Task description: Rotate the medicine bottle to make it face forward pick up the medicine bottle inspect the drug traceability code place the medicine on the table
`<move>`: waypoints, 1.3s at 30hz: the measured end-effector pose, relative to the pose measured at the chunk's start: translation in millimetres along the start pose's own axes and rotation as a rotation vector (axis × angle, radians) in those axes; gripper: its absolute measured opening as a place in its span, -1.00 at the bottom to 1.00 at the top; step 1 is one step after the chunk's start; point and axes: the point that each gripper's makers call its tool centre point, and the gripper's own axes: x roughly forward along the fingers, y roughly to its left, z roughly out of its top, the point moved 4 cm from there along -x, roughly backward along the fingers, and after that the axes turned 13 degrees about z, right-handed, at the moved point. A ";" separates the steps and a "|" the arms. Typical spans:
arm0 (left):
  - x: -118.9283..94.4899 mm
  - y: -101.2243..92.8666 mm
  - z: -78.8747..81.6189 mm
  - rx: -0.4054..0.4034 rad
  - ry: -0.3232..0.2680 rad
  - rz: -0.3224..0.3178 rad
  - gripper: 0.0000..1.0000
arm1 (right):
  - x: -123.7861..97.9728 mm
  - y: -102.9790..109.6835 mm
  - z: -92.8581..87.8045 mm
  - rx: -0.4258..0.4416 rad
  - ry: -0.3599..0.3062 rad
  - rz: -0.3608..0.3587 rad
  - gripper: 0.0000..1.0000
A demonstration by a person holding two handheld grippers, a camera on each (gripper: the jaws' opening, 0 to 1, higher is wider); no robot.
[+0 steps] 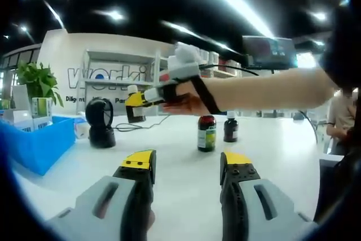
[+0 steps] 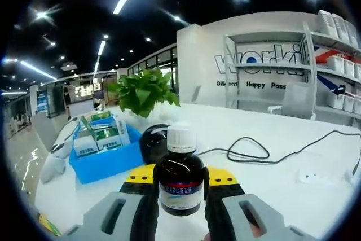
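My right gripper [image 2: 179,182] is clamped on the medicine bottle [image 2: 179,182], a dark brown one with a white cap, held upright between the yellow-tipped jaws and lifted clear of the white table [image 2: 316,207], its label turned toward the camera. In the left gripper view that same gripper [image 1: 137,99] reaches in from the right on my hand [image 1: 189,103], strapped with a black band, and the bottle [image 1: 134,108] hangs in its jaws above the table [image 1: 186,167]. My left gripper [image 1: 187,165] holds nothing; its jaws stand apart over bare tabletop. Beyond it two more bottles stand on the table: one with a red cap and green label [image 1: 207,132], and a smaller dark one with a white cap [image 1: 230,127] just beside it. A black round device [image 1: 101,122] sits farther along the table, with a black cable [image 1: 138,125] trailing from near it. In the right gripper view the same black device [image 2: 152,142] is right behind the held bottle, and a cable [image 2: 248,153] loops across the table beside it. A blue bin [image 2: 104,159] holding green-and-white boxes [image 2: 98,136] stands by the device, a potted plant [image 2: 144,91] behind it. Shelves [image 2: 271,71] line the wall past the table.
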 end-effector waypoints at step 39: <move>0.0 0.2 -1.2 0.010 0.004 0.001 -0.27 | -15.4 -16.2 60.5 -0.176 -0.043 0.204 -0.48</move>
